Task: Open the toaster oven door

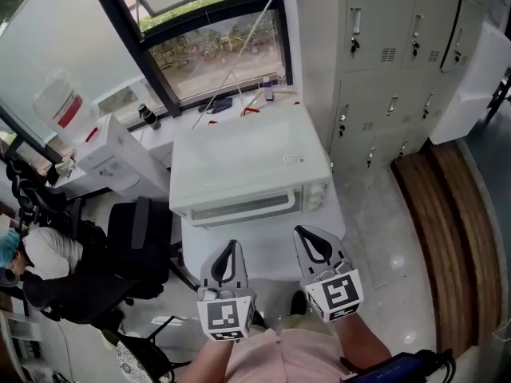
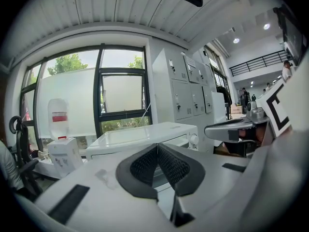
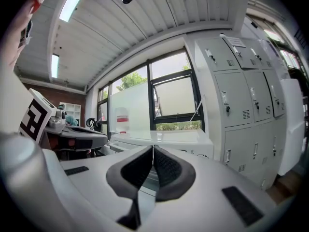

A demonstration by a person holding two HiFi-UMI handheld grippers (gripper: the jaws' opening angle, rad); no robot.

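Two handheld tools hover low over a white counter (image 1: 267,254), facing a white toaster oven (image 1: 247,162) that sits at 12 o'clock from them, near the middle of the head view. The oven's door (image 1: 243,207) is shut flat against its front, and what lies behind its window cannot be made out. Its knobs (image 1: 317,194) line the front at 3 o'clock of the door.

The left tool (image 1: 231,247) sits at 7 o'clock of the oven with its dark pads pressed together on nothing. The right tool (image 1: 308,234), at 5 o'clock, is likewise closed and empty. Neither touches the oven.

A water dispenser (image 1: 112,154) stands at 9 o'clock of the oven, topped by an upturned bottle (image 1: 60,102) with a red label; its fill level is unclear. Grey lockers (image 1: 399,54) rise at 2 o'clock, and a black office chair (image 1: 136,246) stands at 8 o'clock.
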